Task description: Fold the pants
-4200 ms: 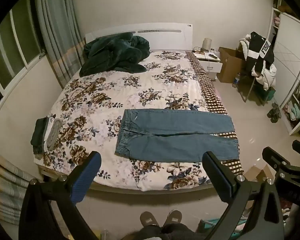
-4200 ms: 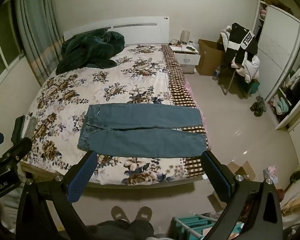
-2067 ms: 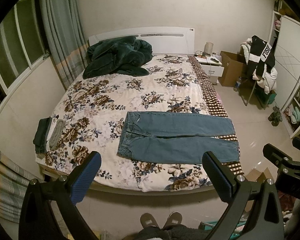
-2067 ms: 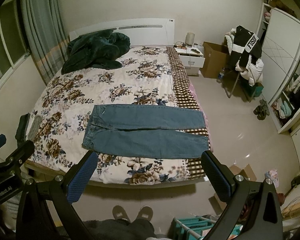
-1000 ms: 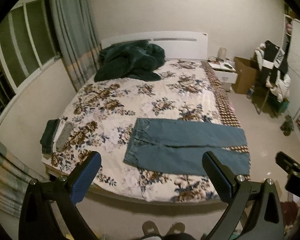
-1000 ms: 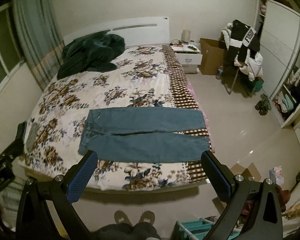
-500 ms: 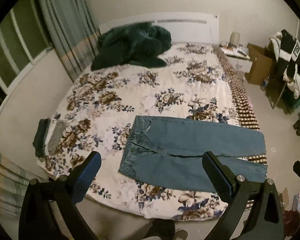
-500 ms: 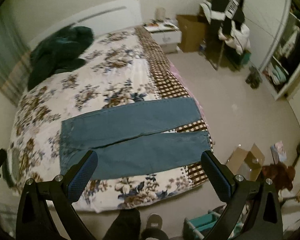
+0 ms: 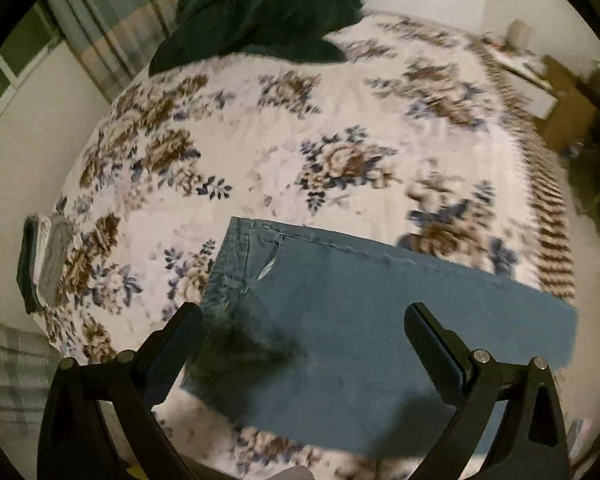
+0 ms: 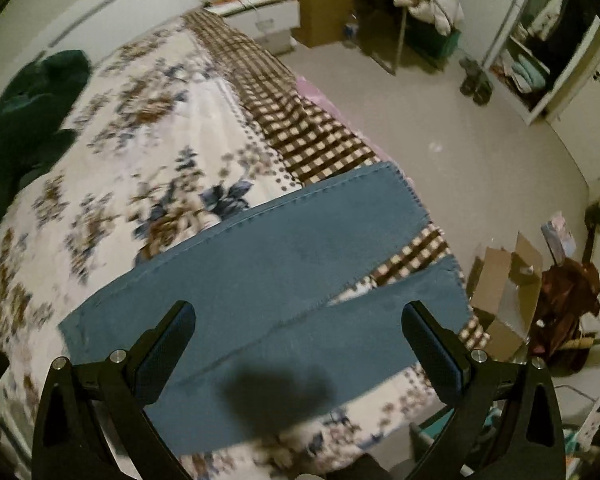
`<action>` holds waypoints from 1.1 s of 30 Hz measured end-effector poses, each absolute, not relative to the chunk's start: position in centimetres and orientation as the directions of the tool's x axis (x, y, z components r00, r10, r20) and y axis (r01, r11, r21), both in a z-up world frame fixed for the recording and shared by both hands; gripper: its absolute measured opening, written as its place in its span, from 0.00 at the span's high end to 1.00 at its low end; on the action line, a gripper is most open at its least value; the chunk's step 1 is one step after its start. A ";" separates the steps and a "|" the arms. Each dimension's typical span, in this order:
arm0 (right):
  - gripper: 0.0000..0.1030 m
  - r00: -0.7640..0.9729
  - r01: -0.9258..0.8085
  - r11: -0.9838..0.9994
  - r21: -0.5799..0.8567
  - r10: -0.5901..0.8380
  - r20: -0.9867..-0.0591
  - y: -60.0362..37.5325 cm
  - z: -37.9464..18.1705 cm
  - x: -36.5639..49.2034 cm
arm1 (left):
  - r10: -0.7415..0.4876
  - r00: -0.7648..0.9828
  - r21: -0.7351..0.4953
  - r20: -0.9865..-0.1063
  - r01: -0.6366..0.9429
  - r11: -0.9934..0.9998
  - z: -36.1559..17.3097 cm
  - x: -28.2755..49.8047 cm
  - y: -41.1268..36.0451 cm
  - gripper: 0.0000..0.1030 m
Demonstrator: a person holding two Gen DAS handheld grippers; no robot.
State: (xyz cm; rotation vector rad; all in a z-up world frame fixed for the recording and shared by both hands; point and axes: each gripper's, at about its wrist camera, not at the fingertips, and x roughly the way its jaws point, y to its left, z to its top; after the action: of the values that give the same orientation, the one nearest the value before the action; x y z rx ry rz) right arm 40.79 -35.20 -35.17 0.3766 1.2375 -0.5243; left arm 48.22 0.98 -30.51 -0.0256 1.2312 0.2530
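Both cameras have dropped closer to the bed [image 9: 284, 128] since the earlier frames, so the mattress now fills most of each view. Its floral cover [image 10: 112, 168] spreads across the left and centre of the right wrist view, edged by a brown checked border [image 10: 296, 120] toward the pale floor [image 10: 440, 152] at right. Blue jeans [image 9: 360, 312] lie flat near the bed's foot in the lower centre, waistband toward the left of the left wrist view, the two legs [image 10: 284, 256] running side by side to the mattress edge at right. A dark green blanket [image 9: 260, 12] is heaped at the head, upper centre, with curtains [image 9: 104, 28] at upper left. Small folded items [image 9: 44, 264] sit at the bed's left edge. A bedside cabinet [image 10: 268, 20], cardboard boxes [image 10: 508, 296] and an open wardrobe [image 10: 540, 64] line the right side of the room. Left tongs [image 9: 304, 344] and right tongs [image 10: 300, 340] hang over the denim, both spread wide with nothing between them.
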 end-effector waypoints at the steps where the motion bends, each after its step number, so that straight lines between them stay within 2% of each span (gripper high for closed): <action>1: 0.00 0.222 0.581 0.814 -0.011 -0.172 -0.960 -35.8 -37.4 42.2 | 0.172 0.292 0.111 -0.941 -0.216 0.970 -32.1 49.5 1.2 0.00; 8: 0.00 0.132 0.664 0.748 -0.028 -0.154 -0.979 -41.0 -52.3 51.8 | 0.110 0.073 0.073 -0.991 -0.393 0.916 -47.1 58.7 3.9 0.02; 13: 0.00 0.057 0.687 0.724 -0.066 -0.144 -0.988 -44.2 -60.2 56.9 | 0.047 0.001 0.040 -0.999 -0.522 0.852 -53.6 63.0 5.9 0.02; 19: 0.00 -0.021 0.704 0.697 -0.134 -0.169 -0.985 -47.5 -64.9 59.4 | -0.035 -0.069 0.016 -0.997 -0.621 0.784 -57.8 64.4 7.3 0.02; 22: 0.00 -0.067 0.720 0.677 -0.152 -0.150 -0.986 -48.7 -66.7 59.6 | -0.032 0.034 -0.047 -0.999 -0.665 0.746 -56.7 62.8 7.7 0.17; 24: 0.00 -0.088 0.731 0.666 -0.151 -0.127 -0.988 -49.3 -67.5 59.2 | -0.034 0.085 -0.084 -0.996 -0.705 0.704 -55.8 60.9 8.5 0.45; 25: 0.00 -0.098 0.735 0.662 -0.149 -0.113 -0.989 -49.4 -67.9 59.1 | -0.033 0.089 -0.086 -0.996 -0.705 0.704 -55.4 60.3 8.6 0.52; 26: 0.00 -0.106 0.739 0.658 -0.145 -0.099 -0.989 -49.6 -68.2 58.9 | -0.030 0.092 -0.086 -0.995 -0.696 0.713 -55.1 59.6 8.8 0.64; 27: 0.00 -0.111 0.741 0.656 -0.142 -0.089 -0.990 -49.8 -68.4 58.7 | -0.035 0.100 -0.094 -0.994 -0.686 0.721 -55.1 59.0 9.0 0.71; 31: 0.02 -0.126 0.761 0.638 -0.117 -0.031 -0.992 -50.2 -68.9 58.1 | -0.111 0.192 -0.211 -0.975 -0.646 0.734 -54.1 56.2 10.3 0.88; 32: 0.05 -0.121 0.764 0.637 -0.105 -0.018 -0.992 -50.3 -68.9 58.0 | -0.136 0.214 -0.244 -0.967 -0.636 0.732 -54.1 55.7 10.8 0.99; 33: 0.17 -0.112 0.762 0.642 -0.089 -0.005 -0.994 -50.2 -69.0 57.9 | -0.161 0.245 -0.281 -0.956 -0.611 0.740 -53.5 55.1 10.8 0.98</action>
State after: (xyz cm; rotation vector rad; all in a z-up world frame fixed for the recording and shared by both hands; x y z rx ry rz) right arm 57.94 -50.25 -68.99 0.6491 1.5613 -0.7334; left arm 55.06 10.84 -53.50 -0.7186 1.3142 0.3463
